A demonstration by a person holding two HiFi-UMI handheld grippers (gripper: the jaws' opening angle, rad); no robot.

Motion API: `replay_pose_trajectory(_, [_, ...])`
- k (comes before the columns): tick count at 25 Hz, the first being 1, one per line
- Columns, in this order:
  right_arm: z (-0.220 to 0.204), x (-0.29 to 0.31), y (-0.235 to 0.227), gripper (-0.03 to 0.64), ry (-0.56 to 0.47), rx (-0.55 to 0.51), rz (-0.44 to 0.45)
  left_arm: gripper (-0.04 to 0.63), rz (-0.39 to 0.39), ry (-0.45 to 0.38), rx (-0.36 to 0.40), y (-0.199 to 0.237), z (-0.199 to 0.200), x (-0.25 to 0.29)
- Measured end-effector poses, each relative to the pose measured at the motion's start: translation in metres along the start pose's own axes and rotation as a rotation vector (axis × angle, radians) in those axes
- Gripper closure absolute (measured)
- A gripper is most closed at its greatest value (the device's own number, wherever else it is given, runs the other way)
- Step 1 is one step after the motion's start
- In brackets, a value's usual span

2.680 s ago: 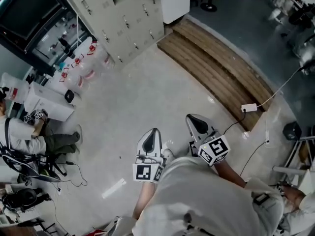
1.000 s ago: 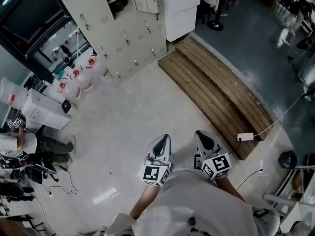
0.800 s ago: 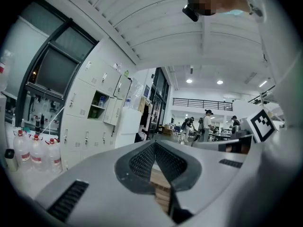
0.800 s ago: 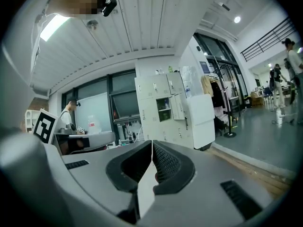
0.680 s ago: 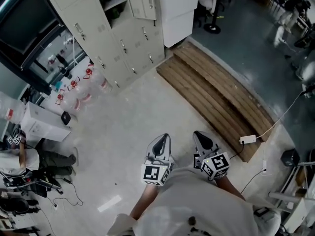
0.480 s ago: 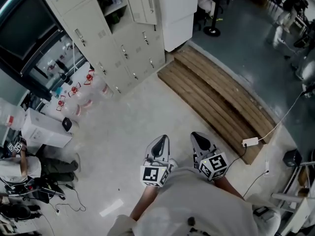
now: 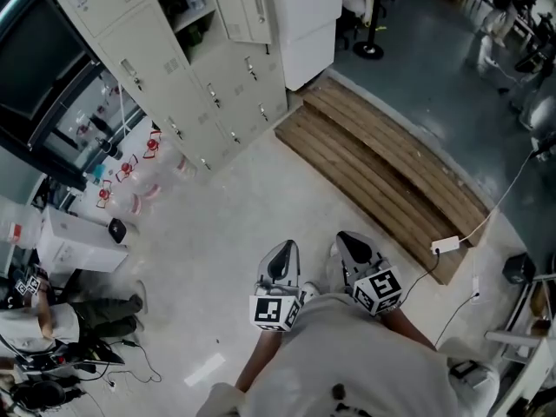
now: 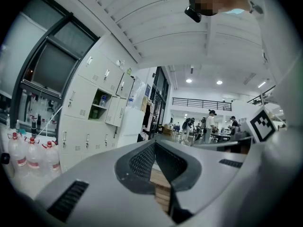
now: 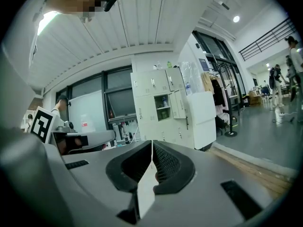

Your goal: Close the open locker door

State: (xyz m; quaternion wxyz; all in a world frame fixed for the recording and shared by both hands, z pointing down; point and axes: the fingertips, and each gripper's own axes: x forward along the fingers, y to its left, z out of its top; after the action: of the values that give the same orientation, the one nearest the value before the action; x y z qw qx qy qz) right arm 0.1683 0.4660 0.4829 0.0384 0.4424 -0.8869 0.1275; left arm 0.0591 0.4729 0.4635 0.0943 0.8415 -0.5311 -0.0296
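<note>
We hold the left tool [image 7: 281,252] and right tool [image 7: 348,241] both closed tight and empty, well apart from the pale beige metal locker door [image 7: 247,7], which stands upright, swung right of its open compartment [image 7: 186,13], far and left, nearer the left tool.

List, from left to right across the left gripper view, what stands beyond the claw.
water bottles → open locker compartment → open locker door → white cabinet → people standing in the hall
</note>
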Motion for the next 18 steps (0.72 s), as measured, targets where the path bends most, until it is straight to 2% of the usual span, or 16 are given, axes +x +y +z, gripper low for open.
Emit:
replay_pose_trajectory(6, [-0.003,0.027,-0.019,0.588,0.023,0.010,0.008,0.588,0.027,0.018,-0.011,0.014,-0.007,0.022])
replay_pose_trajectory(18, [0.040,0.129,-0.087,0.588,0.016,-0.022,0.102,0.588,0.114,0.015,0.009,0.062,0.012,0.118])
